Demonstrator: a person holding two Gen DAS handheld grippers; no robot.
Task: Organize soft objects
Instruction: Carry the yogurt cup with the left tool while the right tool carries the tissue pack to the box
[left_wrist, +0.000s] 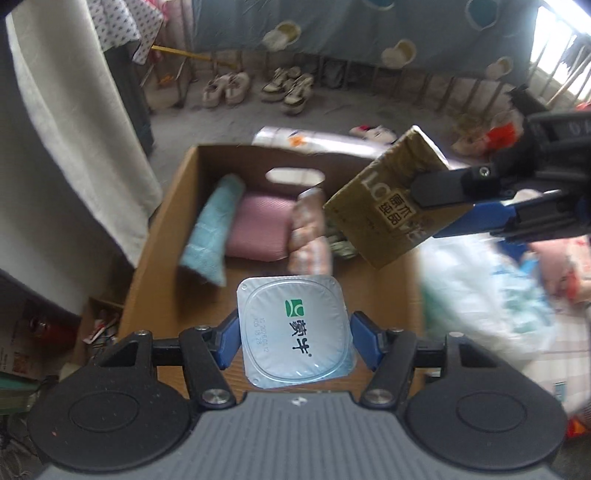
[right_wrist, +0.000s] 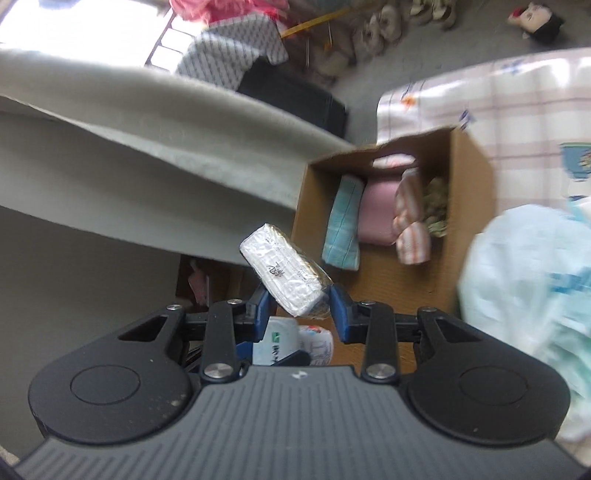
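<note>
We find four soft items already in the cardboard box (left_wrist: 166, 206); left gripper (left_wrist: 293, 334) grasps a sealed cup (left_wrist: 293, 332), right gripper (right_wrist: 298, 304) a tissue pack (right_wrist: 284, 275), both unplaced

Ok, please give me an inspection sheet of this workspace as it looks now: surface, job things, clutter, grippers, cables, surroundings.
Surface: checked cloth under an open cardboard box.
Job's things: in the box, a teal towel, a pink cushion and a striped roll side by side; a greenish item beside the roll is too blurred to name.
Clutter: pale plastic bag beside the box.
Grippers: left gripper shut on a sealed cup; right gripper shut on a tissue pack, held above the box.
Cables: nothing seen.
Surroundings: shoes on the floor, grey curtain, doll.
</note>
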